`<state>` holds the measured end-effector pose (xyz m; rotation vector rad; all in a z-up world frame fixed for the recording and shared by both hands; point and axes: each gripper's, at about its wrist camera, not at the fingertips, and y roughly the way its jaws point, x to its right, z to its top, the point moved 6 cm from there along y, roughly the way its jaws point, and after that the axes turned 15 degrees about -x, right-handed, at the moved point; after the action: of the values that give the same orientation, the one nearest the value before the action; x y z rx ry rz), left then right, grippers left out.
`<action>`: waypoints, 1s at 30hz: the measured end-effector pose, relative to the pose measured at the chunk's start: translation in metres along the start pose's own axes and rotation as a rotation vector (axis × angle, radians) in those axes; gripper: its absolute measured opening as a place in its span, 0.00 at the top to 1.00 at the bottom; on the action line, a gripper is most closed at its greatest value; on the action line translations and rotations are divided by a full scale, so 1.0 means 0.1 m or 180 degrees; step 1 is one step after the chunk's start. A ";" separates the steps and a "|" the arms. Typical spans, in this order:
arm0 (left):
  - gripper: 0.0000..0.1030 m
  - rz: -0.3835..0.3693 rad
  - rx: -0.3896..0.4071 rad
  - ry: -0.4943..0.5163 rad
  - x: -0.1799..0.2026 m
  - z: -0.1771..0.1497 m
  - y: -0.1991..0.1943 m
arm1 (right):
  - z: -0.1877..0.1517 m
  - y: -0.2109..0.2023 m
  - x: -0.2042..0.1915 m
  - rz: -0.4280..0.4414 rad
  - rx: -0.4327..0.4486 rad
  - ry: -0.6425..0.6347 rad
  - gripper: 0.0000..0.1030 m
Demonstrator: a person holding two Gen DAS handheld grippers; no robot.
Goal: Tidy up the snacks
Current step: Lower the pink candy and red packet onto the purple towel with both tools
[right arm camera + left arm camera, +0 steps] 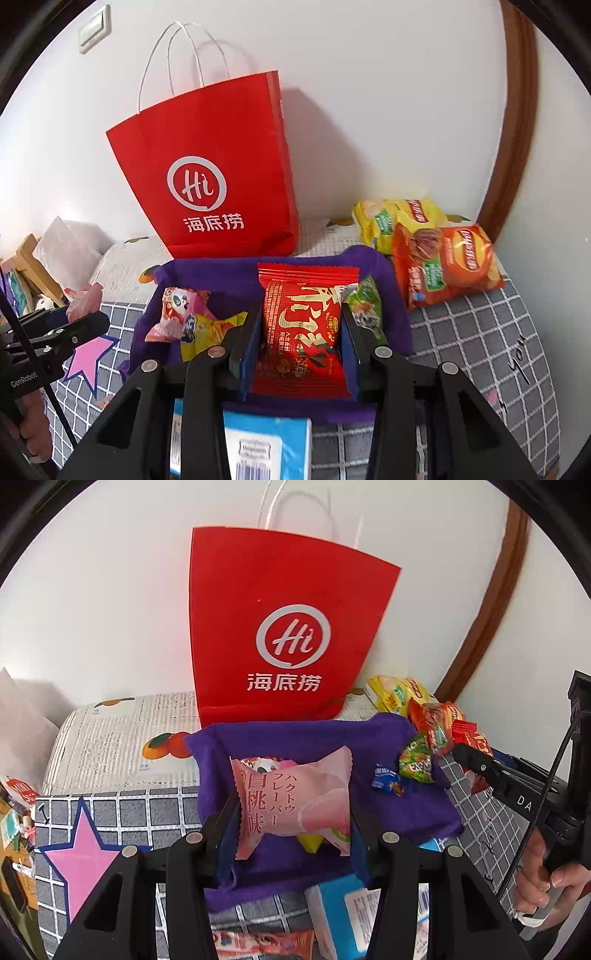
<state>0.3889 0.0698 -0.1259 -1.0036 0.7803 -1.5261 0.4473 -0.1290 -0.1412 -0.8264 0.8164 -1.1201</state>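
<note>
At the centre of both frames, over the purple cloth (pixel 295 738), two packets are held: the pink peach packet (pixel 291 805) is pinched in the left tool (pixel 295 834), the red packet (pixel 303 332) in the right tool (pixel 301 343). Several sweets are already gathered on the cloth; the crisp bags (pixel 443 258) at right remain outside, so sorting is judged about midway.

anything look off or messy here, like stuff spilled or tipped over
Nothing spilled or torn. The red paper bag leans slightly against the wall, and the orange chip bag lies flat, overlapping the yellow chip bag.
</note>
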 end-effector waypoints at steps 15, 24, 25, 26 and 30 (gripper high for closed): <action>0.53 -0.0055 -0.0263 -0.0138 -0.18 0.10 0.60 | 0.08 0.81 -0.04 0.0161 -0.0487 -0.0075 0.62; 0.53 -0.0031 -0.0364 -0.0202 -0.30 0.09 0.70 | -0.05 1.18 -0.03 0.0129 -0.0803 -0.0130 0.62; 0.53 -0.0038 -0.0383 -0.0202 -0.29 0.08 0.72 | -0.07 1.21 -0.04 0.0144 -0.0845 -0.0148 0.62; 0.53 -0.0044 -0.0401 -0.0196 -0.29 0.08 0.73 | -0.09 1.23 -0.06 0.0148 -0.0872 -0.0161 0.62; 0.53 -0.0017 -0.0455 -0.0150 -0.26 0.07 0.80 | -0.16 1.34 -0.13 0.0194 -0.1041 -0.0252 0.62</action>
<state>0.4299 0.0810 -0.1985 -1.1439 0.8635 -1.4618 0.4873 -0.0887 -0.2647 -1.1029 0.9662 -0.9058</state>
